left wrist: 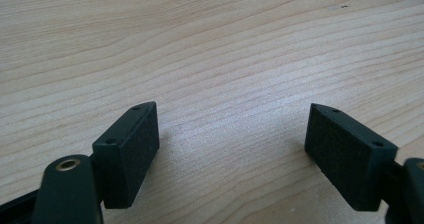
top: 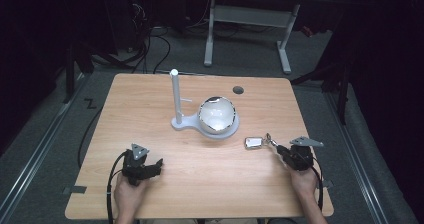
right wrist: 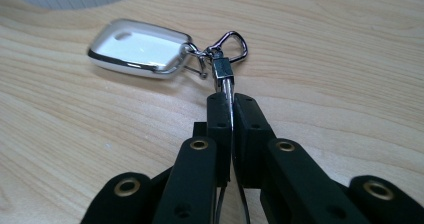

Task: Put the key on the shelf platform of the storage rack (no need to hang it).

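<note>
A keychain with a clear white tag (top: pixel 254 142) (right wrist: pixel 140 49) lies flat on the wooden table (top: pixel 145 99), right of centre. Its metal clasp (right wrist: pixel 227 46) points toward my right gripper (top: pixel 275 147) (right wrist: pixel 232 101), which is shut on the thin metal ring behind the clasp, low over the table. A white stand (top: pixel 176 96) with an upright post and a short side peg rises at mid-table. My left gripper (top: pixel 158 166) (left wrist: pixel 232 119) rests open near the front left, with bare wood between its jaws.
A shiny round bowl-like thing (top: pixel 217 115) sits on the stand's white base (top: pixel 186 124), beside the post. A dark cable hole (top: pixel 238 90) is set in the table behind it. Another desk (top: pixel 250 14) stands on the floor beyond the far edge.
</note>
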Available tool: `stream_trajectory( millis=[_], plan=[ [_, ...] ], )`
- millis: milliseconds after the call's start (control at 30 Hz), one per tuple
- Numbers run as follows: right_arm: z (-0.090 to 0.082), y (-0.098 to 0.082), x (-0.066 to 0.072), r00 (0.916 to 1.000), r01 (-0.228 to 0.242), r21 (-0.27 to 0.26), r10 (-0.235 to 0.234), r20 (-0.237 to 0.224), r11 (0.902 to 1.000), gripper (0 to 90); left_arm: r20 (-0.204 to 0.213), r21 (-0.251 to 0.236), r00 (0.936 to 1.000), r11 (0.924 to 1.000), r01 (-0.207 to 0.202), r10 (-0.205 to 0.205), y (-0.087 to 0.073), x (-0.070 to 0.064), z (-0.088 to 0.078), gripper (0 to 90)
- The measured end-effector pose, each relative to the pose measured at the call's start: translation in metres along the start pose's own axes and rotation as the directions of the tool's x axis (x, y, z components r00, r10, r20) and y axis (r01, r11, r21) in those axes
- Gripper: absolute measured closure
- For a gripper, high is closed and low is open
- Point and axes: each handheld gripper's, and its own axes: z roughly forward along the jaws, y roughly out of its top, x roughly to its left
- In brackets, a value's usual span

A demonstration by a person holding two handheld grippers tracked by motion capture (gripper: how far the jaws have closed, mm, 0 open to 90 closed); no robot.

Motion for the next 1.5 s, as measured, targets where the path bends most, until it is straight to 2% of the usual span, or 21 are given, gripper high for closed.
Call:
stream_trajectory(
  millis=[233, 433, 600, 900, 1500],
  plan=[
    [-0.014, 0.003, -0.006, 0.9979, -0.051, -0.055, 0.049, -0.043, 0.9972, 87.1, 0.000, 0.000, 1.0000, 1.0000, 0.000, 0.000, 0.000, 0.000, 0.000, 22.0],
    [-0.026, 0.013, -0.004, 0.9976, -0.036, -0.116, 0.029, -0.062, 0.9926, 87.1, 0.000, 0.000, 1.0000, 1.0000, 0.000, 0.000, 0.000, 0.000, 0.000, 22.0],
    [-0.033, 0.019, -0.002, 0.9969, -0.033, -0.143, 0.022, -0.075, 0.9892, 87.1, 0.000, 0.000, 1.0000, 1.0000, 0.000, 0.000, 0.000, 0.000, 0.000, 22.0],
    [-0.043, 0.025, -0.002, 0.9964, -0.036, -0.162, 0.023, -0.082, 0.9861, 87.2, 0.000, 0.000, 1.0000, 1.0000, 0.000, 0.000, 0.000, 0.000, 0.000, 22.0],
    [-0.053, 0.041, 0.007, 0.9930, -0.003, -0.198, -0.020, -0.116, 0.9802, 87.1, 0.000, 0.000, 1.0000, 1.0000, 0.000, 0.000, 0.000, 0.000, 0.000, 22.0]
  ],
)
